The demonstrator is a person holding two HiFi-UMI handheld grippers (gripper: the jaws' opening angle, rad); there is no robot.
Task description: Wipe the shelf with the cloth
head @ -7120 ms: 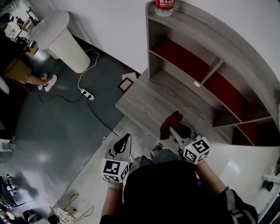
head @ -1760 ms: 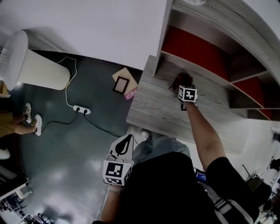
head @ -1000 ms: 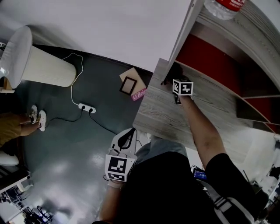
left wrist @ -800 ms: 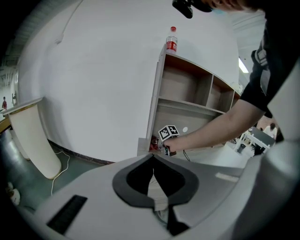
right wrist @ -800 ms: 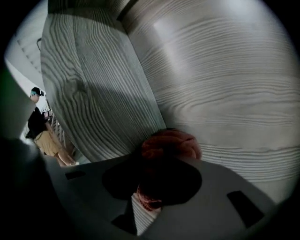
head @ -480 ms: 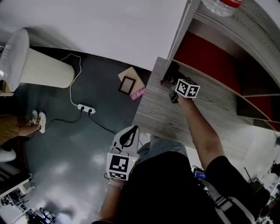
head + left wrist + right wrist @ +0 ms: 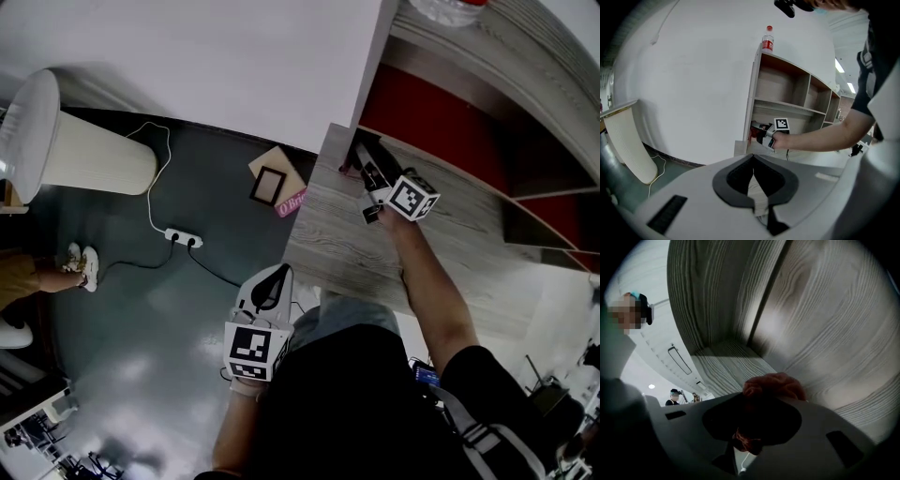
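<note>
My right gripper (image 7: 368,176) reaches into the left end of the grey wood shelf (image 7: 450,246), low over its bottom board beside the left side panel. It is shut on a dark red cloth (image 7: 351,170). In the right gripper view the crumpled cloth (image 7: 774,388) bulges out between the jaws of my right gripper (image 7: 759,411), close against the shelf's wood (image 7: 820,324). My left gripper (image 7: 265,289) hangs by my waist, shut on nothing. From the left gripper view I see the right gripper (image 7: 762,135) and cloth (image 7: 751,134) at the shelf (image 7: 787,89).
A water bottle (image 7: 441,9) stands on the shelf top. Red back panels (image 7: 441,122) line the compartments. On the dark floor to the left lie a picture frame (image 7: 270,184), a power strip (image 7: 183,240) with cable, and a white cone-shaped stand (image 7: 75,141).
The right gripper with the cloth has reached from the shelf's front edge into its left rear corner. In the last half second it shifted slightly right and tilted. The left gripper stayed low.
</note>
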